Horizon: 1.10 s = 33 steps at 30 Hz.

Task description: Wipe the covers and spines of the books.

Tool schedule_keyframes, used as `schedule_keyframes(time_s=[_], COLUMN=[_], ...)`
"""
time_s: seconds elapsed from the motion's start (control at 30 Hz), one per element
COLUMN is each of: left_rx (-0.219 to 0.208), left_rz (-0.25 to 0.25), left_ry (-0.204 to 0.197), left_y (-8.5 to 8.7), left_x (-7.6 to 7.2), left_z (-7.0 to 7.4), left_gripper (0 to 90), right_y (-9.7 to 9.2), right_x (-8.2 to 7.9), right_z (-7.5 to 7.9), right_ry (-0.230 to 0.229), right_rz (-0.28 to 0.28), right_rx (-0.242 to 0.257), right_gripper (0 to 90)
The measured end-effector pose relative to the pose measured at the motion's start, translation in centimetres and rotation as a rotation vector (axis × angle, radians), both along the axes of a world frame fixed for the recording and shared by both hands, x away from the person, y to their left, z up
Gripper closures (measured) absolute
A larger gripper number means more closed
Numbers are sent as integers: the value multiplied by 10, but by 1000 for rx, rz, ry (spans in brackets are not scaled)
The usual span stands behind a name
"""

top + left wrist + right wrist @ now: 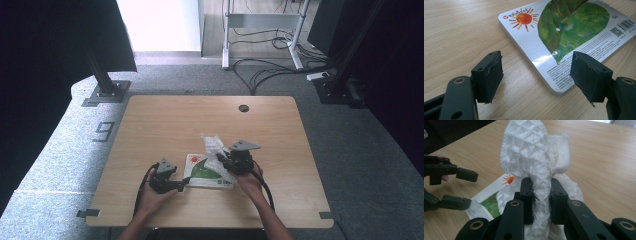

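The right gripper [541, 200] had its jaws pinched tight on a bunched fold of the white quilted cloth [534, 152], which rose in a crumpled plume ahead of the jaws and hung loose on both sides. In the high view the cloth [214, 146] sat at about twelve o'clock from the picture book [207, 172], above its far right corner, with the right gripper [226, 161] just off the book's right edge. The book lay flat on the counter [165, 120], sun and green leaf face up.

The left gripper [536, 75] had its jaws apart with nothing between them; they straddled the bare wood just short of the book's [564, 35] near edge, at about seven o'clock from the cover's sun. In the right gripper view, the left gripper [461, 188] showed at nine o'clock, its jaws spread beside the book's [486, 202] corner.

The step in hand looked like wiping the cover with the cloth while the other hand steadied the book. To do it well, the left jaws would have needed to close on the near edge or press it down first, since a glossy board book probably slid easily on smooth wood. The cloth was held by a narrow neck, so most of it could flop; lowering it until a broad fold lay flat on the cover, then drawing it across in one direction away from the left jaws, seemed the safer stroke. Light pressure would have kept the hard jaws off the print.
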<state>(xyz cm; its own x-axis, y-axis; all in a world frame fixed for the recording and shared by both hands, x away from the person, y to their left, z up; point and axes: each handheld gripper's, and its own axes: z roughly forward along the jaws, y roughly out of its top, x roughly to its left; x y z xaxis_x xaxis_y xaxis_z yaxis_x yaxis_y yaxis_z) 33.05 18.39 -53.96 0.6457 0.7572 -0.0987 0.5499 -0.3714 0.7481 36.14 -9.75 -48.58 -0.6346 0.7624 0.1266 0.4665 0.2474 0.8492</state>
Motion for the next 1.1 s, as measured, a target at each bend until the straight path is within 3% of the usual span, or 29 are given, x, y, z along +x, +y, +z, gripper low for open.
schedule_keyframes(time_s=[0.33, 0.57, 0.73, 0.87, 1.1], left_rx=[30, 26, 29, 38, 38], left_rz=[0, 9, 10, 9, 8], left_ry=[0, 4, 4, -6, -5], left_y=[-6, -8, -8, -9, -9], left_x=[1, 1, 0, -1, -1], left_z=[-3, -4, -4, -3, -3], left_gripper=[270, 276, 283, 291, 298], right_y=[70, 98, 99, 93, 52], right_x=[19, 31, 35, 35, 34], right_z=[-26, -44, -48, -48, -49], right_ry=[37, 67, 68, 46, 28], right_rz=[65, 84, 77, 46, -65], right_rx=[-89, -132, -139, -174, -182], right_gripper=[747, 737, 731, 725, 721])
